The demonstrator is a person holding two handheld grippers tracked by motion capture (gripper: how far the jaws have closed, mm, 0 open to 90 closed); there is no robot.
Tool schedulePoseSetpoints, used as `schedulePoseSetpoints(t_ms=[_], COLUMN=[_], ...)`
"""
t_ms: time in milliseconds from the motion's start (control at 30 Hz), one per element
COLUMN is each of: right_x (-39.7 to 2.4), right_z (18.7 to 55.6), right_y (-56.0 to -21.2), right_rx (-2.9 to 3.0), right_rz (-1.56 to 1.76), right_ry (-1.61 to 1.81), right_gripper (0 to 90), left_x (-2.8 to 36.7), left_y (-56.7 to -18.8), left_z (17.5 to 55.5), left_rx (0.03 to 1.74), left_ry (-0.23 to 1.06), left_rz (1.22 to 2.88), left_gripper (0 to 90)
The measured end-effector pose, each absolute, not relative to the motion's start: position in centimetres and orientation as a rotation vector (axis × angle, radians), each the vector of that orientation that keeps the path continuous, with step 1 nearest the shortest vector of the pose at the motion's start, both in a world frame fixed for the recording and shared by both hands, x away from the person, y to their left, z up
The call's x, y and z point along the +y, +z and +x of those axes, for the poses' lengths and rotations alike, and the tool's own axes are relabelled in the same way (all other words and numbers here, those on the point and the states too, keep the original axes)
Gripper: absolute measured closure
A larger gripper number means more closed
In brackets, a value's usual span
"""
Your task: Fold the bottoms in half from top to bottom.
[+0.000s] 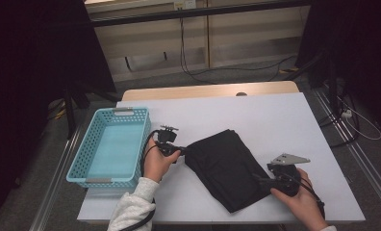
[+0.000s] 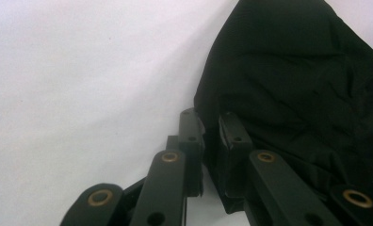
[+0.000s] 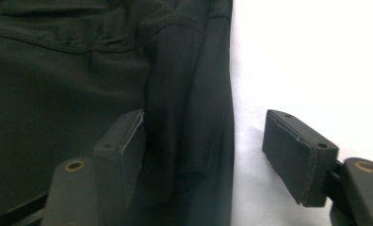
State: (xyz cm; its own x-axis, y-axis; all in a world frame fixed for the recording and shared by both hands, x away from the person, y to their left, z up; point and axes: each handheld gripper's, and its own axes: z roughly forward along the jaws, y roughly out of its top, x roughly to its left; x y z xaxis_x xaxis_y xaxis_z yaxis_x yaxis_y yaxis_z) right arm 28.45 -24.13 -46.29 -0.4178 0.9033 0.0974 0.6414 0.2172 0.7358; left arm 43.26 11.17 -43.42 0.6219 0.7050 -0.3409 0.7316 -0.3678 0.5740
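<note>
So far the folded black garment [image 1: 229, 168] lies on the white table [image 1: 285, 125] beside the empty blue basket [image 1: 112, 144], its left corner pinched by the left gripper [image 1: 183, 152], while the right gripper [image 1: 260, 179] straddles its edge, jaws apart, nothing lifted yet.

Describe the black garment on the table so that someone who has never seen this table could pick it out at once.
Start at the white table top. Left of its middle stands a light blue basket; to the right of that basket lies the black garment, folded into a long slanted slab between the person's two hands. It is the one soft, dark cloth thing on the white surface.
</note>
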Motion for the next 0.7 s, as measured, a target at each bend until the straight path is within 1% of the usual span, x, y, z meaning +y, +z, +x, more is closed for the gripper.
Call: schedulePoseSetpoints(t_ms=[400,467,533,600,700], right_x=[-23.3,-23.2,-23.1,-23.0,-22.8], right_z=[28.3,28.4,28.5,28.6,28.8], right_y=[-46.2,-46.2,-46.3,-46.3,-46.3], right_rx=[2.119,2.124,2.141,2.141,2.153], right_rz=[1.516,1.52,1.529,1.532,1.522], right_ry=[1.084,1.097,1.151,1.162,1.184], right_gripper=[60.3,66.8,75.5,76.1,79.5], left_x=[11.3,11.4,11.5,11.6,11.8], left_y=[-43.3,-43.2,-43.1,-43.1,-43.0], left_z=[43.3,43.3,43.4,43.5,43.9], left_rx=[1.132,1.138,1.137,1.144,1.144], left_ry=[-0.036,-0.037,-0.029,-0.034,-0.02], left_rz=[2.141,2.131,2.132,2.123,2.127], left_gripper=[81.8,81.8,81.9,81.9,82.0])
